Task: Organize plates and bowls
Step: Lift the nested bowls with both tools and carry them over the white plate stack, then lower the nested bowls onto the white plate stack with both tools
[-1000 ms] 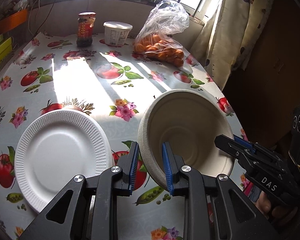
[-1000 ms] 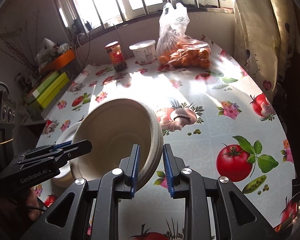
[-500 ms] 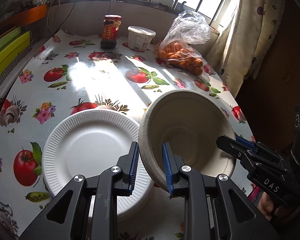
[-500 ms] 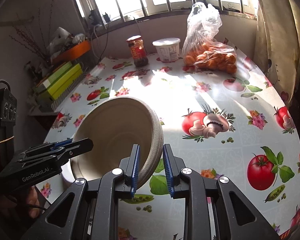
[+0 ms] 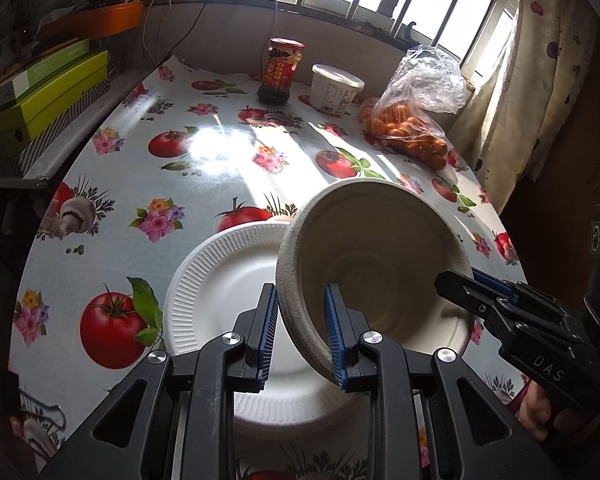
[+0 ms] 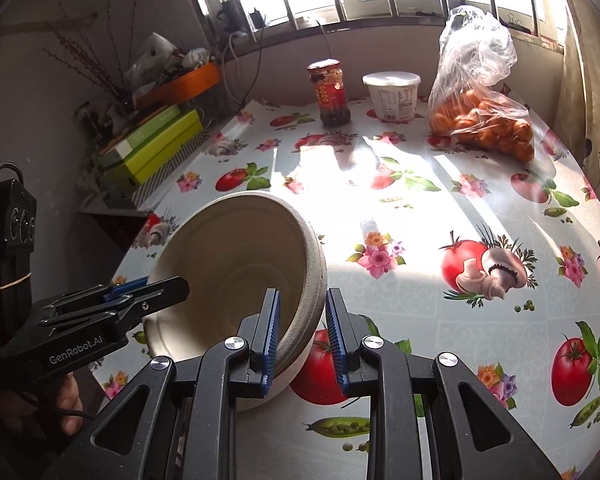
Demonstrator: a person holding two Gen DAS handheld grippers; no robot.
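Note:
A beige paper bowl [image 5: 380, 256] hangs tilted above the table, held by its rim from both sides. My left gripper [image 5: 301, 334] is shut on the bowl's near left rim. My right gripper [image 6: 302, 336] is shut on the opposite rim of the bowl [image 6: 236, 260]. Each gripper shows in the other's view: the right gripper [image 5: 460, 284] at the bowl's right edge, the left gripper [image 6: 168, 288] at its left edge. A white ribbed foam plate [image 5: 220, 292] lies on the tablecloth, partly under the bowl. The plate's right part is hidden by the bowl.
At the table's far side stand a red-labelled jar [image 5: 282, 70], a white lidded tub [image 5: 336, 88] and a plastic bag of oranges [image 5: 410, 128]. Green boxes [image 5: 44, 96] lie stacked off the left edge. A curtain [image 5: 532, 80] hangs at the right.
Both grippers have carried the bowl sideways to the left across the table. The bowl, first beside the white plate, now hangs over its right part.

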